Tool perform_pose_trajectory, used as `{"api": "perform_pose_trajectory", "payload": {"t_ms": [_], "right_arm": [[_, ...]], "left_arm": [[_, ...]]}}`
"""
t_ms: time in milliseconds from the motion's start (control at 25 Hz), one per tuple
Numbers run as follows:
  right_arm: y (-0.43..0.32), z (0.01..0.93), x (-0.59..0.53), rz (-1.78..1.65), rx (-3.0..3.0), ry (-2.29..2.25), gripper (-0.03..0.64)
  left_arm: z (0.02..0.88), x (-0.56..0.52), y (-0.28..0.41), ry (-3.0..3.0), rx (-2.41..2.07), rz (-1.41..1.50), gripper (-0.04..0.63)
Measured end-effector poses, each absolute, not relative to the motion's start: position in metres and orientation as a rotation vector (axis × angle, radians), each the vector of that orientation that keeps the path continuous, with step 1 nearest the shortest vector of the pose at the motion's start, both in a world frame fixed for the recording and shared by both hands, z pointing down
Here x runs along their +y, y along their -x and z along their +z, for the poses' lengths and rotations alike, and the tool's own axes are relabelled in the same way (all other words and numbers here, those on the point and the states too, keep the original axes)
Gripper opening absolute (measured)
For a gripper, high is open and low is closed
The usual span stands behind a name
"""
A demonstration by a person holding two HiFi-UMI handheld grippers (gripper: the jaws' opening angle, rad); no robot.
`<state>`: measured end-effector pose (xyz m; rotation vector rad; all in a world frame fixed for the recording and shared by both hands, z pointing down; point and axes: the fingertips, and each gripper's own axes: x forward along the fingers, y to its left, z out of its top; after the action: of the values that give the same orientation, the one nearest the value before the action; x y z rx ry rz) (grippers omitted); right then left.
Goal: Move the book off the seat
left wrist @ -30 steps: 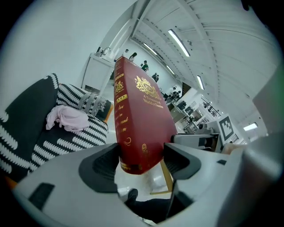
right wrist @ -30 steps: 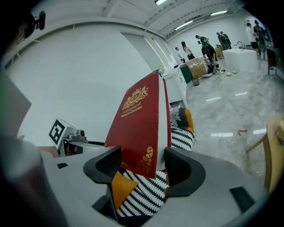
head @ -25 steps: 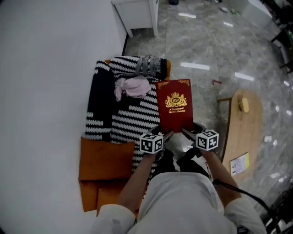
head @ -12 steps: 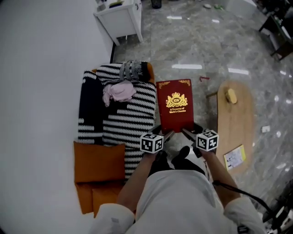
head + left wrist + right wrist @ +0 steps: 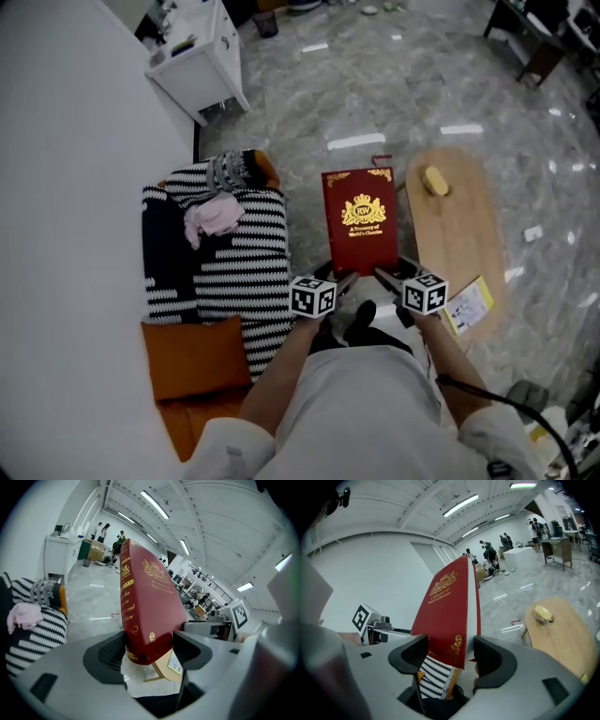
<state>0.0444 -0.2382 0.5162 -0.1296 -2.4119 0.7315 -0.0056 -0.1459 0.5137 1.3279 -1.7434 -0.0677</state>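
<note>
The book point(image 5: 359, 220) hung at frame centre over bare floor point(image 5: 309, 131) — clear of the striped seat point(image 5: 234, 272) at left, nearer the wooden table point(image 5: 459, 234) at right. Its long axis ran up-frame from the left gripper point(image 5: 341, 279) and right gripper point(image 5: 382, 276), each clamped on a lower corner.

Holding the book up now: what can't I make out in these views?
1) The book's lower edge: head view, covered by the left tongs and right tongs.
2) The seat's near end: head view, behind the person's arm.
3) The yellow item on the wooden table: too small to name in any view.
</note>
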Motion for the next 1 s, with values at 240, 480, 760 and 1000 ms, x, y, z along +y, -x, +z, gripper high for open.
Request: {"api": "perform_pose_trajectory", "payload": {"t_ms": [240,480,760,1000], "right_arm": [[-0.089,0.514,-0.288,0.768,-2.444,0.007,0.324],[-0.131,0.514,-0.332,0.809,-2.464,-0.109,0.324],[-0.174,0.512,-0.37,0.842,-2.482,-0.292,0.324],[-0.214,0.523,-0.395,0.926,-2.47,-0.479,0.324]], "left_arm": [[0.512,-0.202,-0.03,-1.423,-1.676,0.002,0.314],[0.512,-0.251,-0.064,-1.508,-1.606,0.059,0.314],[0.513,-0.301,-0.096,-1.627,-1.478,0.134,0.314],[0.522,-0.338,-0.126,-1.721,-1.352,0.221,0.314]]}}
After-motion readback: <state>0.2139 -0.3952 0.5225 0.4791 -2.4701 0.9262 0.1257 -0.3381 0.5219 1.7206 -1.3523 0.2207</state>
